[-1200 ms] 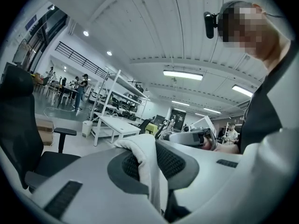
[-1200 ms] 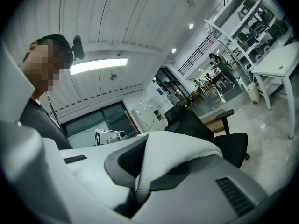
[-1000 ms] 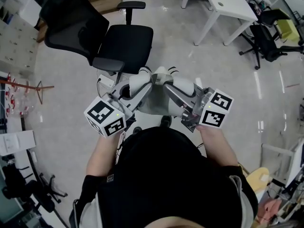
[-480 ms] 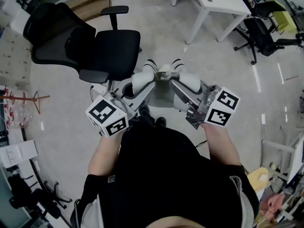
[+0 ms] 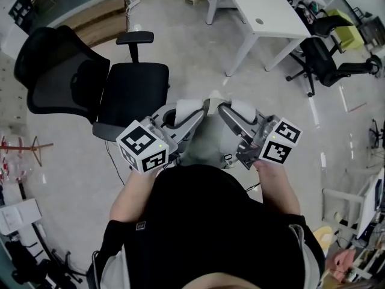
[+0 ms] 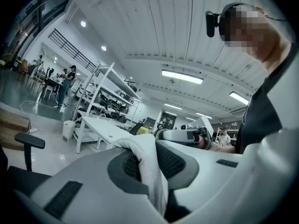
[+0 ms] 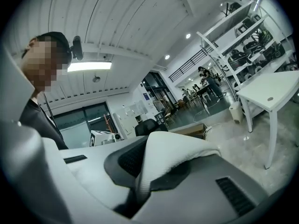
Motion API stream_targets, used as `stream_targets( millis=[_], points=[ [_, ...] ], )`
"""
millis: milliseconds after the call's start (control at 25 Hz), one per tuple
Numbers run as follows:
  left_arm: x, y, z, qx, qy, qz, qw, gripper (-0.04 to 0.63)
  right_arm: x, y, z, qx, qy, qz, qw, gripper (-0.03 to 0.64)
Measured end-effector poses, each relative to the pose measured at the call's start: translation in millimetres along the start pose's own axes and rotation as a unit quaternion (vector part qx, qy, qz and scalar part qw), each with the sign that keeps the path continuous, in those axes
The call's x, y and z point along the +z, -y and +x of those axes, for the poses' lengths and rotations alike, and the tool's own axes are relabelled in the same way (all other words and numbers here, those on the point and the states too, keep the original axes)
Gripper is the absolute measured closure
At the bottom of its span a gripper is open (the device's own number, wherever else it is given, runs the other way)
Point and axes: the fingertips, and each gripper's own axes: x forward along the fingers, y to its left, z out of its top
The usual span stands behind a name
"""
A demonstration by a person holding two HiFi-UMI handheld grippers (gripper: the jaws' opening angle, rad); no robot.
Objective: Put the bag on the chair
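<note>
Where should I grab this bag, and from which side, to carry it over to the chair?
Grip the bag by its soft top fabric, one end each, coming in level from your side. It hangs limp, so only that folds flat between jaws. The left hand-held gripper and right hand-held gripper are shut on it so.

Lower bag (image 5: 203, 142) behind person's torso (image 5: 204, 221)

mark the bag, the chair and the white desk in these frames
bag (image 5: 203, 142), head view, middle of its grey body.
chair (image 5: 135, 92), head view, middle of the black seat.
white desk (image 5: 252, 5), head view, bare part of the top.
</note>
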Motion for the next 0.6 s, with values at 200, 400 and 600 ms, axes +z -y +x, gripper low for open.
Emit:
stream_targets(
  millis=[200,400,600],
  points=[
    [26,-35,-7,0.01,0.013,0.016,0.9997,0.541,24,10,39,0.004,-0.003,-0.021,1.0,0.588],
    [33,-62,-12,0.052,0.016,0.028,0.9981,0.54,33,23,64,0.036,-0.013,-0.025,0.999,0.586],
    [46,-74,-11,0.09,0.028,0.056,0.994,0.538,52,34,76,0.073,-0.022,-0.031,0.997,0.586]
  ],
)
